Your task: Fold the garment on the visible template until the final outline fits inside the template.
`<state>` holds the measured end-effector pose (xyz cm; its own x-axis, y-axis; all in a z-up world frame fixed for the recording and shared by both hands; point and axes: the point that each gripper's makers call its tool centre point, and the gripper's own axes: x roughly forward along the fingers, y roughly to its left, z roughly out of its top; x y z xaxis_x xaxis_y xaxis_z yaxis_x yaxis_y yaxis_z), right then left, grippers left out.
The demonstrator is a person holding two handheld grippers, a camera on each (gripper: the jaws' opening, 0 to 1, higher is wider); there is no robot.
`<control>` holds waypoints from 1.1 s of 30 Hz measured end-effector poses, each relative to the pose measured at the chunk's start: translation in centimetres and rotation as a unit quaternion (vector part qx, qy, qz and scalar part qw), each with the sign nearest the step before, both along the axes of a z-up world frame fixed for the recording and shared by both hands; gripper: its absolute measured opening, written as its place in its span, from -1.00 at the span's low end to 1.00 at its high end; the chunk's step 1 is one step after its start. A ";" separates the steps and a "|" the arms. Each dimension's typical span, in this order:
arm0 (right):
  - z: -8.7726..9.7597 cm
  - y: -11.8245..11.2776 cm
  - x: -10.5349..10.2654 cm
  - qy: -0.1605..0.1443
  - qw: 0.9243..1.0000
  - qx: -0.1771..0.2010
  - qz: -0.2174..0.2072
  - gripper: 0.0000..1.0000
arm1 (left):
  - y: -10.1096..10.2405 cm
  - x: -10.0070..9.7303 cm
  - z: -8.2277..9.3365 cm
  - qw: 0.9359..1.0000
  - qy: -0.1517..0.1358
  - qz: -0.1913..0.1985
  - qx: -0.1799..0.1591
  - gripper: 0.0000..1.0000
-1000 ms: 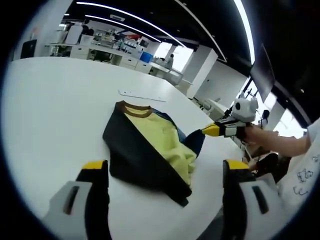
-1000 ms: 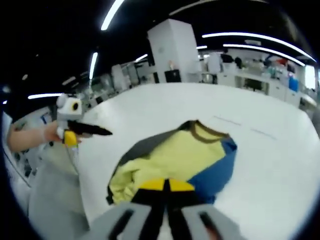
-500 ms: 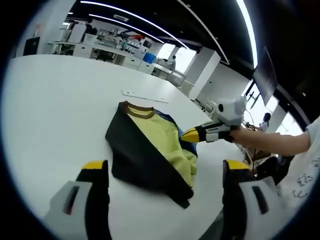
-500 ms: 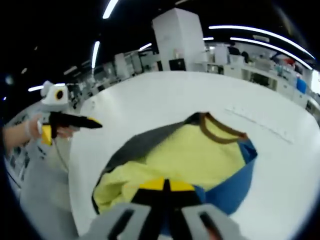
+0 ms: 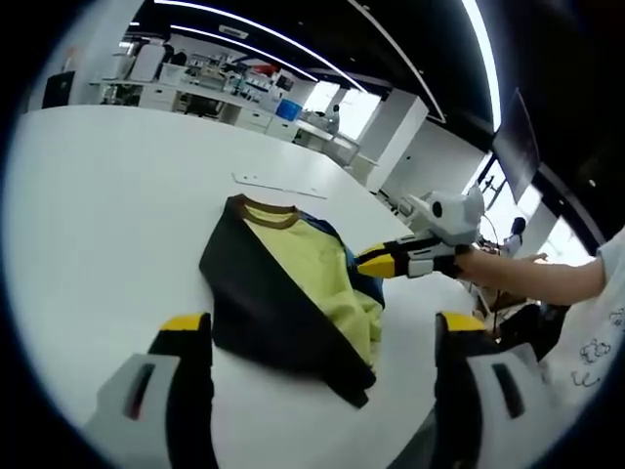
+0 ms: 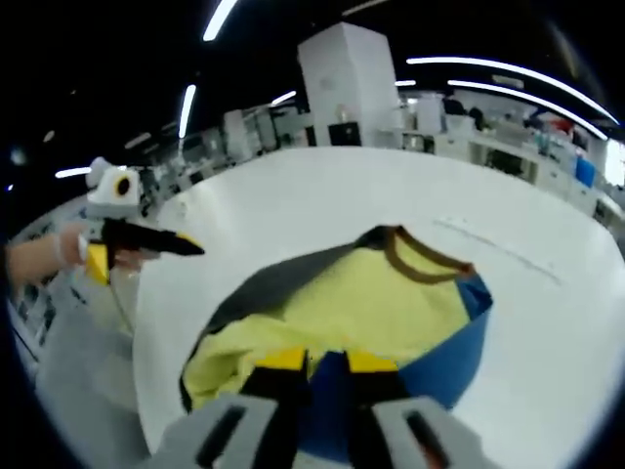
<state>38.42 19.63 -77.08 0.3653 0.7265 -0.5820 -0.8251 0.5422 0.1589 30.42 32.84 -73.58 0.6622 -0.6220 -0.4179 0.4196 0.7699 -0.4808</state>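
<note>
Right tongs newly parted over rumpled garment

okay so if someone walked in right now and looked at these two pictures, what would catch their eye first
Most likely the bright yellow, blue and dark garment lying crumpled in the middle of the big white table. Next, the right gripper with its yellow-tipped jaws, reaching over the garment's blue edge, and the left gripper held wide open in front of it.
</note>
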 end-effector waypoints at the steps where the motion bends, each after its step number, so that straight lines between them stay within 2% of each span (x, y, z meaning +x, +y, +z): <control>1: 0.1 -0.2 -0.1 -0.002 1.000 0.001 -0.002 -0.57 | 0.0 0.0 0.0 1.000 0.000 0.000 0.000 0.84; 5: 0.3 -0.9 -0.2 -0.005 1.000 0.017 -0.006 -0.14 | 0.2 -0.2 0.0 1.000 -0.001 0.002 -0.001 0.84; 10: -0.1 -2.8 -0.3 0.002 1.000 0.021 -0.013 -0.03 | 0.3 -0.4 -0.1 1.000 0.001 0.005 -0.004 0.84; 15: -0.6 -4.2 -0.5 0.021 0.999 0.034 -0.032 0.14 | 0.4 -0.5 -0.5 1.000 0.005 0.001 -0.004 0.84; 18: -1.1 -5.1 -0.3 0.021 0.999 0.027 -0.037 0.10 | 0.4 -0.6 -0.5 1.000 0.006 0.002 -0.005 0.85; 21: -1.6 -5.7 -0.4 0.037 0.998 0.033 -0.049 0.08 | 0.6 -0.6 -0.6 1.000 0.006 0.003 -0.005 0.85; 29: -3.5 -7.4 -0.3 0.061 0.995 0.024 -0.075 -0.38 | 1.1 -1.2 -1.0 1.000 0.012 0.008 -0.006 0.85; 33: -3.8 -7.7 -0.3 0.060 0.994 0.020 -0.084 -0.57 | 1.3 -1.4 -1.4 1.000 0.015 0.011 -0.005 0.84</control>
